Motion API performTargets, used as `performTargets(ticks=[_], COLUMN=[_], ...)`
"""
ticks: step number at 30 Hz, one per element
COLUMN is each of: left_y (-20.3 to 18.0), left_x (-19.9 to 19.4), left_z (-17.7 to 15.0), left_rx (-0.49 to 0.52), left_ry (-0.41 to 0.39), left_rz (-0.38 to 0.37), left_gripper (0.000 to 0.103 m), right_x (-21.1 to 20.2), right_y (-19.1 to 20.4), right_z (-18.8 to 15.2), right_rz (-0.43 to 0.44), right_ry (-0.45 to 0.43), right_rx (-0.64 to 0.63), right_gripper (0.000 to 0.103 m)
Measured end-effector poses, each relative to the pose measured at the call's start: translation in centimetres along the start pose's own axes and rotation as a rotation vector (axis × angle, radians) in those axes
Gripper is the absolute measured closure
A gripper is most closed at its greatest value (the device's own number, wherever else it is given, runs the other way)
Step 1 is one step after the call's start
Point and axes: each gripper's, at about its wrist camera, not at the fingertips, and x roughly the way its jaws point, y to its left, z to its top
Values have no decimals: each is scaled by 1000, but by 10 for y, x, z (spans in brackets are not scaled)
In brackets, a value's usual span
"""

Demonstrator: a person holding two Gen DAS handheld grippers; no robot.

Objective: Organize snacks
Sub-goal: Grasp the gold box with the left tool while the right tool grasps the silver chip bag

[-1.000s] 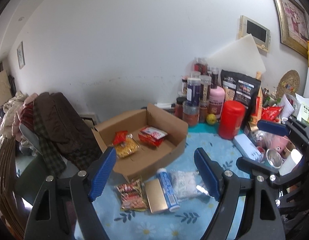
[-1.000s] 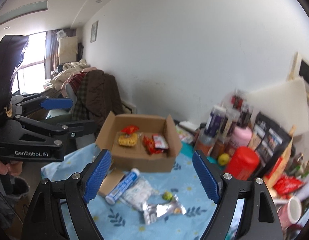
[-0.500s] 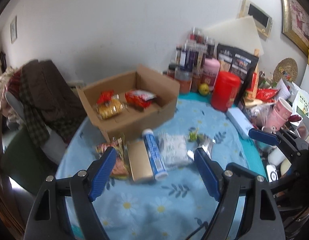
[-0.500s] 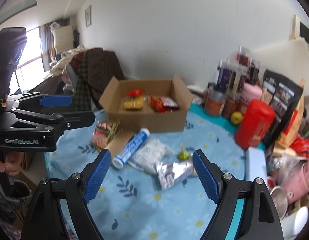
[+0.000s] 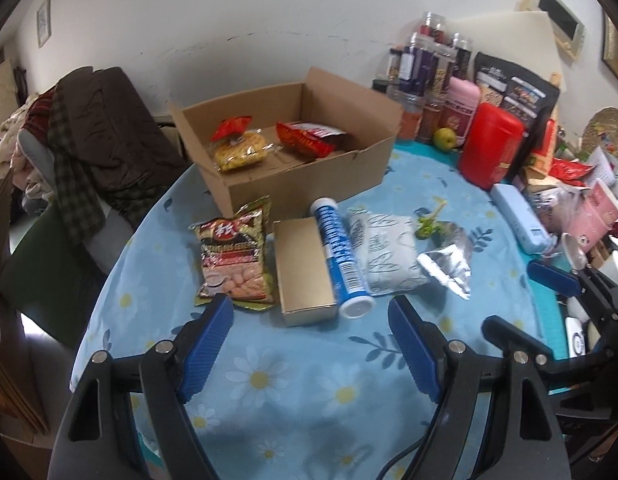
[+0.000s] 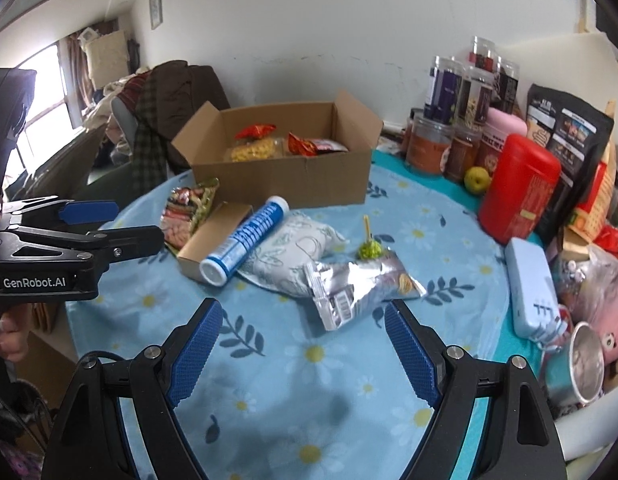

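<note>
Jaws of both the left gripper (image 5: pixel 311 334) and right gripper (image 6: pixel 303 338) were held wide and empty above the bench (image 5: pixel 293 392), two snacks being already packed in the box (image 5: pixel 309 184) while five packets (image 5: pixel 233 254) were left outside it.

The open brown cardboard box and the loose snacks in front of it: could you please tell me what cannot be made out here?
- Brown cardboard box, right wrist view: its front wall hides its floor and the lower parts of the packets inside.
- Silver foil snack bag, left wrist view: only its plain back shows, so no label.
- Blue-and-white tube, both views: print too blurred to read.
- Gold rectangular carton, right wrist view: mostly behind the tube.
</note>
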Motion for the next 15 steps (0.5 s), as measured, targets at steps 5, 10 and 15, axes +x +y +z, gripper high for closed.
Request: performTargets(ticks=[5,10,15], left_y=[7,12,13], left_x=[20,41,59], left_z=[-1,3,9], left_rx=[-22,-44,-45], left_ry=[24,45,61], left_rz=[19,39,60], left_gripper=[23,23,23], right_x=[15,26,36], right_y=[-6,-17,-31], right_z=[-1,3,9], right_rz=[-19,-38,-51], right_ry=[26,42,55], right_rx=[19,45,87], right_gripper=[19,19,19])
